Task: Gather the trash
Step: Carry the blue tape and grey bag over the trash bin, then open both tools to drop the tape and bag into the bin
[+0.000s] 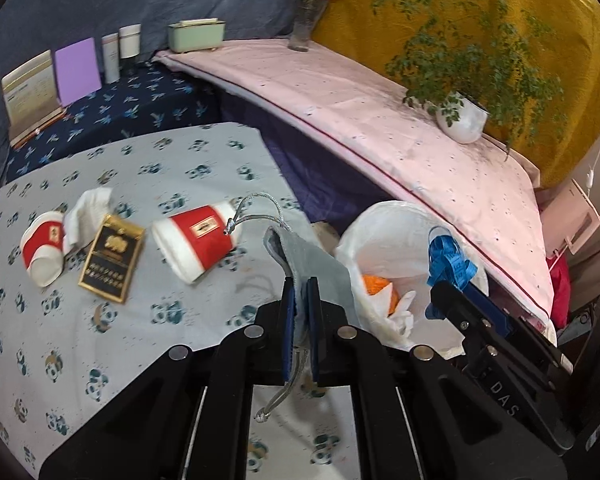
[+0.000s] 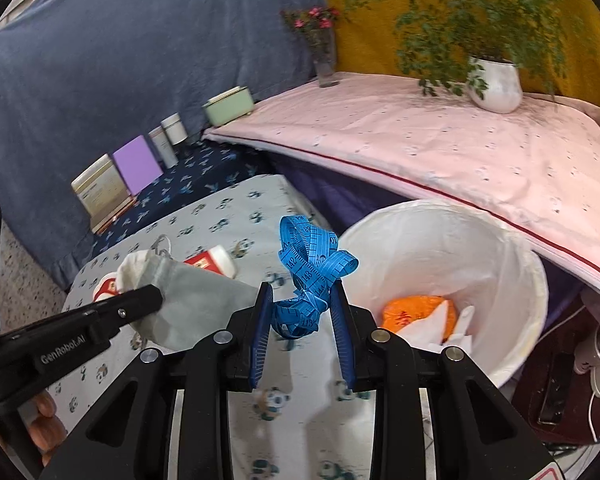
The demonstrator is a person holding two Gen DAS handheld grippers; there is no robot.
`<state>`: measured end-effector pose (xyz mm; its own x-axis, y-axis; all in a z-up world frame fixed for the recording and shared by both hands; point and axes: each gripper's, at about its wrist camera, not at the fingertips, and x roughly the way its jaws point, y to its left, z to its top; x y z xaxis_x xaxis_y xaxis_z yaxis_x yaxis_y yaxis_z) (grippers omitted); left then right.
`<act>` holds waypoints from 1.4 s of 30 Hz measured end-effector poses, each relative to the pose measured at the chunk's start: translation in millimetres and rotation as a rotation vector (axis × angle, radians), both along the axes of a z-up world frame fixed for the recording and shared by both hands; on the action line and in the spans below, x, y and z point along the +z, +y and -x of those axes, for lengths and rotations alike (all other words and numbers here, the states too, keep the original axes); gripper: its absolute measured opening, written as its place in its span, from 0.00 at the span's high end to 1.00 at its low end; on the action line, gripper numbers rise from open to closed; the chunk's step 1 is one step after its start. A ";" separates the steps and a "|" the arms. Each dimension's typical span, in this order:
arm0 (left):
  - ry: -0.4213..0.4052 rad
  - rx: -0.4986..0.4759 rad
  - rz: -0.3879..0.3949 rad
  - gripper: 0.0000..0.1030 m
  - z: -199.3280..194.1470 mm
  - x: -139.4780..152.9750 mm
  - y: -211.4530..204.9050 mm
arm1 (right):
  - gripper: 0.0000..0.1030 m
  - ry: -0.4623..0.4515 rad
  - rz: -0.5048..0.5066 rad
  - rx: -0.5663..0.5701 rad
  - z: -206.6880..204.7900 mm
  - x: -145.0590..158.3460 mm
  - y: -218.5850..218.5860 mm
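Observation:
My left gripper (image 1: 302, 286) is shut on a grey drawstring pouch (image 1: 304, 258) and holds it above the panda-print table, left of the bin; the pouch also shows in the right wrist view (image 2: 188, 300). My right gripper (image 2: 300, 292) is shut on a bunched blue tape measure (image 2: 310, 272), just left of the white lined trash bin (image 2: 516, 248). The tape measure shows over the bin's rim in the left wrist view (image 1: 450, 262). The bin (image 1: 384, 220) holds an orange wrapper (image 2: 412, 308) and white tissue. Two red-and-white paper cups (image 1: 198, 238) (image 1: 40, 248), a crumpled tissue (image 1: 86, 212) and a black-and-gold packet (image 1: 112, 258) lie on the table.
A pink-covered ledge (image 1: 380, 120) runs behind the bin with a potted plant (image 1: 462, 118) and a flower vase (image 1: 304, 28). A green box (image 1: 196, 36), jars, a purple card (image 1: 78, 70) and a booklet stand on the dark blue surface at the back left.

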<state>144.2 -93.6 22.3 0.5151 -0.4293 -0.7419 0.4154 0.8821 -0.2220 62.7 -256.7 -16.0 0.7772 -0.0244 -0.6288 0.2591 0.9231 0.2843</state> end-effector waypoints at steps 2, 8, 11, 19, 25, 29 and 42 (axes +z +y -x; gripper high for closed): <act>-0.005 -0.018 -0.002 0.94 0.2 1.2 -12.5 | 0.73 0.000 -0.005 -0.023 4.2 -1.8 -11.3; -0.011 -0.077 -0.009 0.94 1.7 3.4 -50.5 | 0.73 0.008 -0.022 -0.089 15.0 -10.2 -43.6; -0.009 -0.103 -0.017 0.94 2.4 1.2 -68.4 | 0.73 0.013 -0.031 -0.112 19.4 -13.8 -56.3; 0.005 -0.158 -0.025 0.94 0.2 -4.8 -106.3 | 0.73 0.026 -0.050 -0.158 23.3 -23.9 -81.4; 0.013 -0.176 -0.034 0.94 -4.2 -9.9 -121.2 | 0.73 0.030 -0.062 -0.179 20.6 -28.7 -93.5; 0.021 -0.179 -0.040 0.94 -8.3 -15.0 -126.7 | 0.73 0.032 -0.063 -0.187 19.4 -30.7 -96.8; 0.044 -0.173 -0.038 0.94 -19.4 -26.2 -128.8 | 0.73 0.048 -0.063 -0.186 8.6 -37.8 -99.8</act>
